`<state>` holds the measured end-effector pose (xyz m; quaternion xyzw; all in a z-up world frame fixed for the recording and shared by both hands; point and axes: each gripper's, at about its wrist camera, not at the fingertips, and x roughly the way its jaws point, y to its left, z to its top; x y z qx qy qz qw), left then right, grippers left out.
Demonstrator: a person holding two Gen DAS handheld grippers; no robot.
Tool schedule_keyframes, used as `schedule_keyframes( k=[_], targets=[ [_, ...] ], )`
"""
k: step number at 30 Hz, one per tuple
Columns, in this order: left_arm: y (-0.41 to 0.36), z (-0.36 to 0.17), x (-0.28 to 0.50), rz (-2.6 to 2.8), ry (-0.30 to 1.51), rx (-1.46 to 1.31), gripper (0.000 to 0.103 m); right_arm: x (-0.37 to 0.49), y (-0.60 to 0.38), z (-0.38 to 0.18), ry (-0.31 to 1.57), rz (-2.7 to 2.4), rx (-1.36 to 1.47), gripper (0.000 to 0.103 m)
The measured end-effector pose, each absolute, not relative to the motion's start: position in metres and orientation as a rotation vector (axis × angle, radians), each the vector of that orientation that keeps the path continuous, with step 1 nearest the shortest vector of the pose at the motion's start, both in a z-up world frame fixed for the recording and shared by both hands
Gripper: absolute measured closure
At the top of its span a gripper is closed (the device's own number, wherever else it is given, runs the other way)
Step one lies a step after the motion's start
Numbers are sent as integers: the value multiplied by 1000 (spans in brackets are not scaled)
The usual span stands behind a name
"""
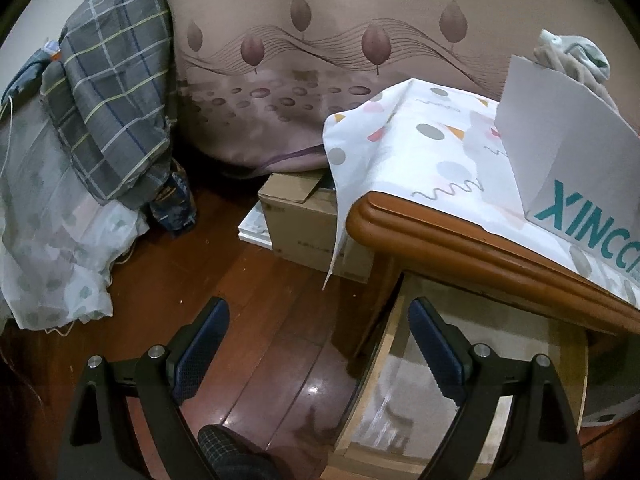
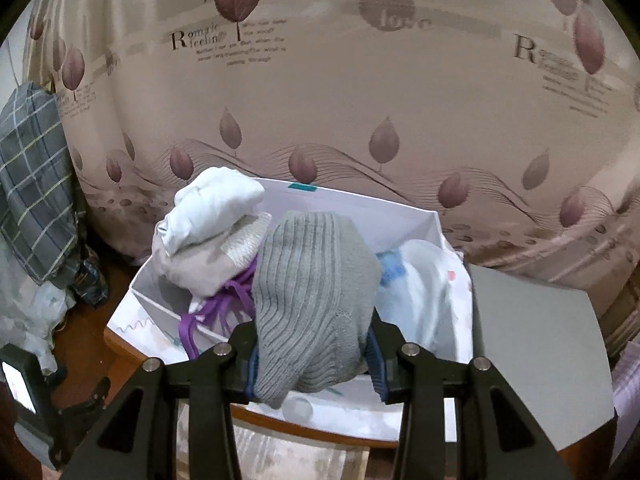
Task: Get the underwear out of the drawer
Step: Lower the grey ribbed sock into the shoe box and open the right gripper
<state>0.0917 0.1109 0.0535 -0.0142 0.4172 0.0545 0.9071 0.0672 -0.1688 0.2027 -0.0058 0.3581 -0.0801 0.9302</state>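
While the right gripper (image 2: 316, 356) squeezes the grey knit cloth (image 2: 316, 296), lift it clear of the white box (image 2: 360, 208); the left gripper (image 1: 318, 354) hangs open and empty.

Cloth-covered wooden table (image 1: 460, 236) under white box (image 1: 568, 160)

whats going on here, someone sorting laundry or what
A person is working with two handheld grippers at a wooden table. The right gripper is clamped on a grey ribbed knit garment, held above a white divided box of clothes. The left gripper is open and empty, over the floor beside the table edge.
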Motion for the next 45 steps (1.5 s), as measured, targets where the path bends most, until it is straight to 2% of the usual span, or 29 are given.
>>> schedule_keyframes(
  k=[13,26,40,45],
  targets=[
    [120,55,91,112,863,-56,14,123,-135,166,827,-162,-73,61],
    [116,54,90,104,864,-45,12,148,-152,132,925,-203,45,59],
    [103,53,91,82,870,-20,11,142,-160,124,890,-263,127,42],
    [100,52,91,74,877,-12,11,137,-164,123,874,-293,155,41]
  ],
)
